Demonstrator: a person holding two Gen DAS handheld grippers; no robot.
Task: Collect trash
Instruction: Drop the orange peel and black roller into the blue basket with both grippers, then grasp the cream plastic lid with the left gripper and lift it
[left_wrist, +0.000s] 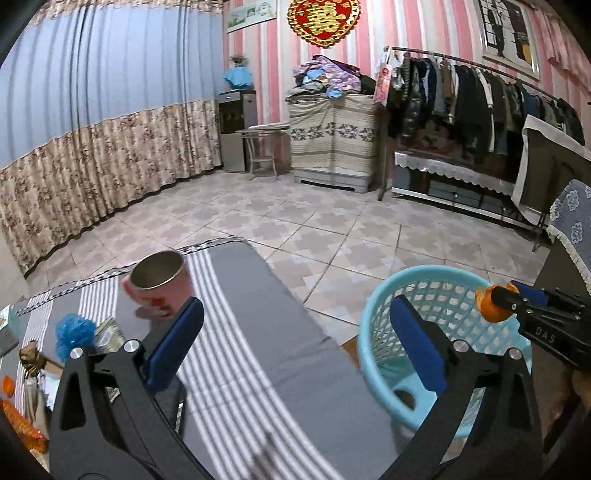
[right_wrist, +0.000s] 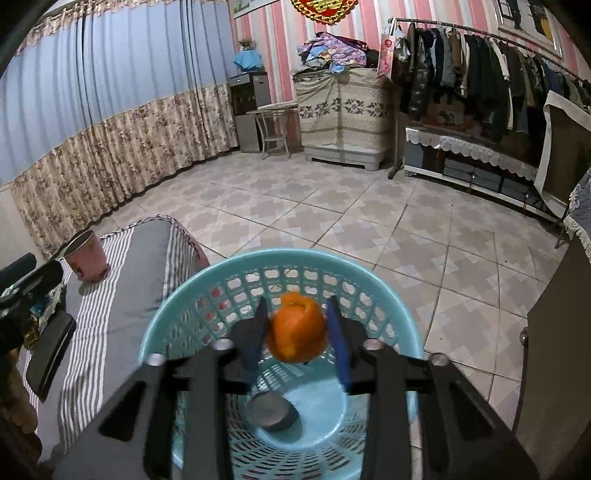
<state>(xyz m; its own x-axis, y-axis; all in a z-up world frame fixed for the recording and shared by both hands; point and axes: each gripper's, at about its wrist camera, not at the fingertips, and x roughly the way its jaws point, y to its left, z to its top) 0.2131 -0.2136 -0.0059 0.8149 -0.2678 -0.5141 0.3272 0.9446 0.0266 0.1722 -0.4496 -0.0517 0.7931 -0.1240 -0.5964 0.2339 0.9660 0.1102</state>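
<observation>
We're at the drop: our right gripper (right_wrist: 297, 332) hangs over the blue basket (right_wrist: 173, 314), orange peel (right_wrist: 297, 332) loose between parted jaws, needing only release, while the left gripper (left_wrist: 295, 343) gapes empty.

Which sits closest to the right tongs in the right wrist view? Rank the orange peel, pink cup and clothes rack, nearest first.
1. Orange peel: between the right tongs, over the basket.
2. Pink cup: left, on the striped cloth.
3. Clothes rack: far right, against the wall.
</observation>
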